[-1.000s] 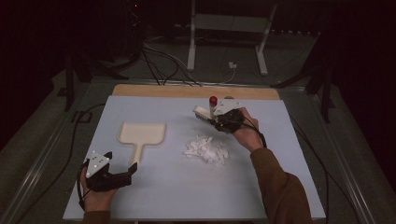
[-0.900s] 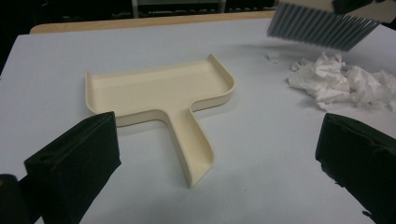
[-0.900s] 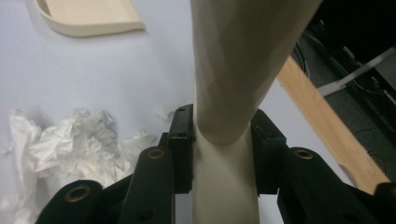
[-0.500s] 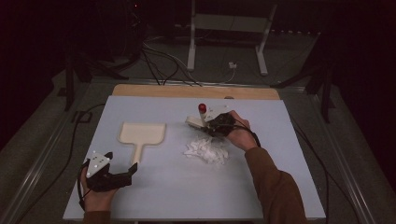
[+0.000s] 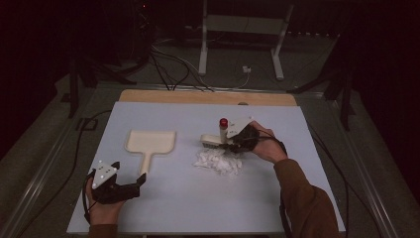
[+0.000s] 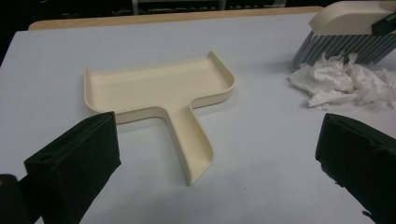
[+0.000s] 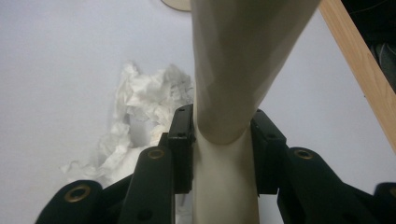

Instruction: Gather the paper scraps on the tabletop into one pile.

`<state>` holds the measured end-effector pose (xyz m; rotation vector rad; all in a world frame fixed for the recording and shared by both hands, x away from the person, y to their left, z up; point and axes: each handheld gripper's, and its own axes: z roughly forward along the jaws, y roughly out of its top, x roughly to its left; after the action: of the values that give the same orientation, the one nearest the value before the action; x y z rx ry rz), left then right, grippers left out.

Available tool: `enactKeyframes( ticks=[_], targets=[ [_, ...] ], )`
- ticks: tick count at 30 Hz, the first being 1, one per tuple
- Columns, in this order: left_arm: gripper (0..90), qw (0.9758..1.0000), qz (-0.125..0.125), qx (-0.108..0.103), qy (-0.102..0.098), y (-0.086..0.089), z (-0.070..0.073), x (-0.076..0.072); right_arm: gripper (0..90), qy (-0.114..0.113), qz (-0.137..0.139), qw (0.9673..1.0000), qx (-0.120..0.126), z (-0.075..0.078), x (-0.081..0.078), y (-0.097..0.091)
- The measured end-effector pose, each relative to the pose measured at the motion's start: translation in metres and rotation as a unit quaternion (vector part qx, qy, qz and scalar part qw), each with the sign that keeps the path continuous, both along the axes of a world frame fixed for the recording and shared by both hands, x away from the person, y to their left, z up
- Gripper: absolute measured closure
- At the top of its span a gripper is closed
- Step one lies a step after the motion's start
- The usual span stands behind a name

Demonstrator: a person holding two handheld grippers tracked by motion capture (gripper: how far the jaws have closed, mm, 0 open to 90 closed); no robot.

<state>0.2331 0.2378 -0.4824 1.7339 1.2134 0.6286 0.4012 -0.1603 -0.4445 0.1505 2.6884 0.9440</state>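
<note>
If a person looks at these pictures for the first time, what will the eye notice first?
Probably the crumpled white paper near the middle of the pale table, with a cream brush just behind it, clamped in the right gripper. To its left lies a cream dustpan, and the left gripper waits near the dustpan's handle, jaws open.

The right arm [image 5: 307, 198] is wearing a brown sleeve. Both tongs are showing black bodies, the left tongs [image 5: 140, 181] and right tongs [image 7: 223, 154] each carrying a pale grey three-cornered plate and a trailing black cable. Brass-ringed screw holes are glinting on the right jaws.
</note>
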Motion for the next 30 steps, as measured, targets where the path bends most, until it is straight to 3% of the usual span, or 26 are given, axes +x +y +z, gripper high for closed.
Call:
enactKeyframes(
  ticks=[3, 5, 11, 14, 17, 24, 27, 30],
  targets=[
    [0.5, 1.0, 0.0, 0.0, 0.0, 0.0, 0.0, 0.0, 67.4, -0.001, -0.004, 1.0, -0.005, 0.0, 0.0, -0.001],
    [0.5, 1.0, 0.0, 0.0, 0.0, 0.0, 0.0, 0.0, 67.4, -0.008, -0.023, 0.9997, -0.004, 0.0, 0.001, -0.002],
    [0.5, 1.0, 0.0, 0.0, 0.001, 0.001, 0.0, 0.0, 67.4, 0.007, -0.076, 0.9964, 0.037, 0.004, 0.005, -0.007],
    [0.5, 1.0, 0.0, -0.001, 0.001, 0.001, 0.0, 0.0, 67.4, 0.002, -0.103, 0.9934, 0.051, 0.008, 0.004, -0.009],
    [0.5, 1.0, 0.0, 0.0, 0.001, 0.001, 0.0, 0.0, 67.4, -0.001, -0.137, 0.9883, 0.067, 0.012, 0.003, -0.011],
    [0.5, 1.0, 0.0, 0.0, 0.001, 0.001, 0.0, 0.0, 67.4, -0.003, -0.214, 0.9739, 0.074, 0.014, -0.005, -0.019],
    [0.5, 1.0, 0.001, -0.001, 0.002, 0.001, 0.0, 0.0, 67.4, 0.001, -0.243, 0.9663, 0.084, 0.014, -0.007, -0.027],
    [0.5, 1.0, 0.001, -0.001, 0.002, 0.001, 0.0, 0.0, 67.4, 0.012, -0.281, 0.9557, 0.087, 0.014, -0.009, -0.035]
  ],
)
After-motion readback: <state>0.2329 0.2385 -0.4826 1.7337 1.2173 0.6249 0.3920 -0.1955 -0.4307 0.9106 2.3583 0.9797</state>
